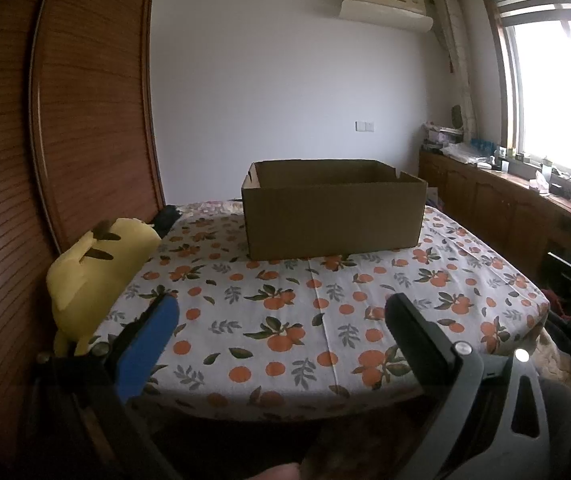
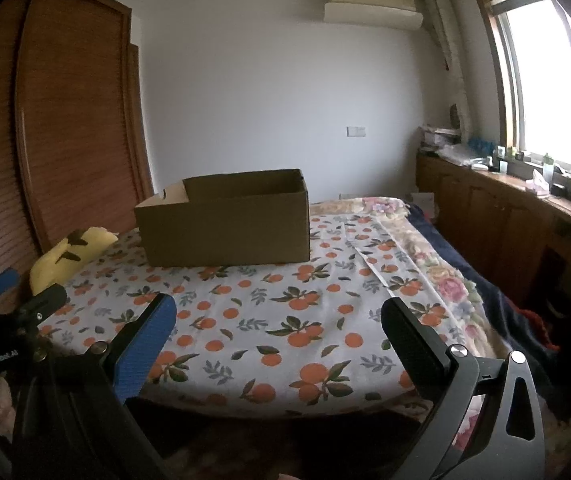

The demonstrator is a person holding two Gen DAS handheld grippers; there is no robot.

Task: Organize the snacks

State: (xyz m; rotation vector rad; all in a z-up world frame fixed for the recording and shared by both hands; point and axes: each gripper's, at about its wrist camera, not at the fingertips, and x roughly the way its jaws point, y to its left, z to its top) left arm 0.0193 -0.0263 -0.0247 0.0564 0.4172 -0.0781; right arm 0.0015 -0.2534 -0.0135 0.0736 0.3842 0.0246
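- Facing a bed, the left gripper (image 1: 281, 312) and the right gripper (image 2: 279, 312) are both held wide apart at the jaws, with nothing gripped between the blue pad and the black pad of either.
- A cardboard box (image 1: 333, 216) is seen standing upright and open-topped on the orange-print sheet (image 1: 285, 320), toward the far end of the bed; its interior cannot be seen from either view.
- No snack is shown in either view; where the snacks lie cannot be told, and the box is judged to be their likely destination.
- A yellow plush toy (image 1: 97, 272) is seen lying at the left edge of the bed, against the wooden wardrobe (image 1: 85, 100) and well apart from the box.
- Risk: the light, probably empty box could be pushed along the soft sheet or tipped if its wall were struck by a finger during a drop.
- Risk: the left gripper, visible at the left edge of the right wrist view, is held near the right one, so the two tools could collide on a shared reach.
- Count: two grippers, one box, one plush toy, no snacks visible.
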